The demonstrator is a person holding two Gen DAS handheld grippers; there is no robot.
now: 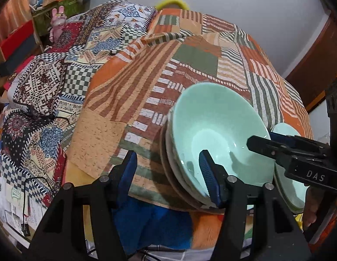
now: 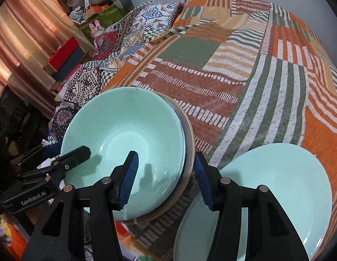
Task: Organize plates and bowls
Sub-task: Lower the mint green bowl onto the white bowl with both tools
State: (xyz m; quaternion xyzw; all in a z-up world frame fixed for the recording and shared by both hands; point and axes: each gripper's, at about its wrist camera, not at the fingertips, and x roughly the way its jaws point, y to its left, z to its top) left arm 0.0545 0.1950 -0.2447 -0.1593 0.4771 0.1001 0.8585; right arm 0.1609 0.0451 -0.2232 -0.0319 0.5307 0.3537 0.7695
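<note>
A mint green bowl [image 1: 212, 126] [image 2: 125, 130] tops a stack of bowls on a brown plate [image 2: 190, 143], on a patchwork bed cover. My left gripper [image 1: 168, 169] is open astride the stack's left rim, one finger inside the bowl, the other outside, neither pressing. My right gripper [image 2: 166, 171] is open astride the opposite rim in the same way, its right finger beside the brown plate's edge. Each gripper also appears in the other's view: the right gripper [image 1: 266, 145] and the left gripper [image 2: 81, 152]. A mint green plate [image 2: 277, 184] [image 1: 294, 193] lies just right of the stack.
The patchwork cover [image 1: 190, 54] [image 2: 233, 65] stretches away behind the dishes. A second patterned blanket [image 1: 48, 82] lies to the left. A pink rabbit toy [image 1: 57, 21], boxes and a curtain [image 2: 27, 43] stand at the far left. The bed's near edge runs just under the stack.
</note>
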